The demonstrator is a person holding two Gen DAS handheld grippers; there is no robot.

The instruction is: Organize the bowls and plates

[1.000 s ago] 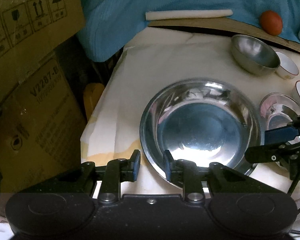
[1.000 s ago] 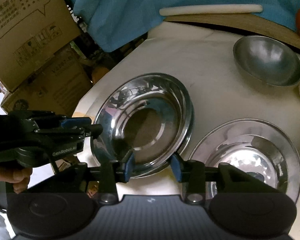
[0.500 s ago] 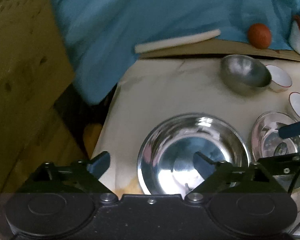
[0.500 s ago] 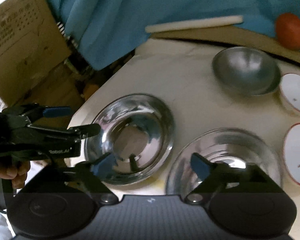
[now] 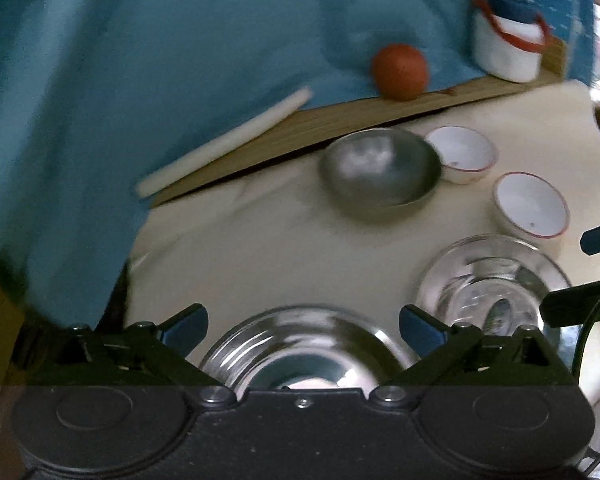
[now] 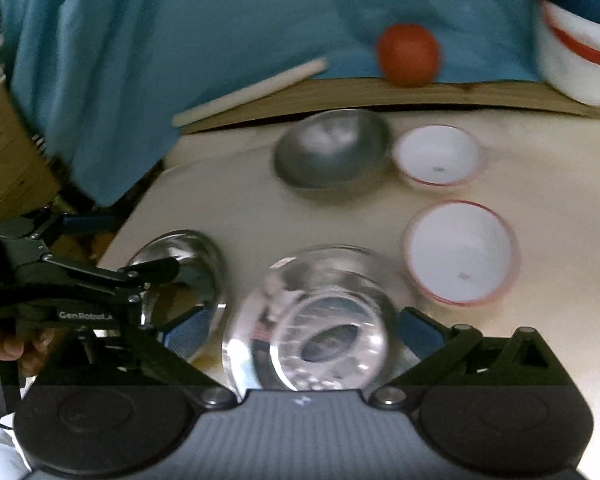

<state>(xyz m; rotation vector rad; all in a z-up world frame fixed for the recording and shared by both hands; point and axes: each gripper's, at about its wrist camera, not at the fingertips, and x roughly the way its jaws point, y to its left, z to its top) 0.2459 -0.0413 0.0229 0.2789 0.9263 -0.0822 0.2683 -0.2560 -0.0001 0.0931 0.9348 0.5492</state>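
Two shiny steel plates lie side by side on the cream table. My left gripper [image 5: 302, 326] hangs over the left plate [image 5: 308, 344], its jaws opening wide, pads clear of the rim. Over the right plate [image 6: 320, 320] my right gripper [image 6: 304, 328] is opening too, holding nothing. In the right wrist view the left gripper [image 6: 120, 244] shows above the left plate [image 6: 184, 264]. Farther back stand a dull steel bowl [image 6: 332, 152] and two white red-rimmed bowls [image 6: 438, 154] [image 6: 460, 252].
A wooden board [image 6: 380, 96] along the back carries an orange ball [image 6: 408, 54], a pale stick [image 6: 252, 90] and a white pot with a red handle [image 6: 576, 60]. Blue cloth [image 6: 180, 20] hangs behind. A cardboard box [image 6: 8, 152] stands off the table's left edge.
Both grippers let go of the plates' near rims, spread wide and drew back and up. The views rolled and now show more of the table's back.
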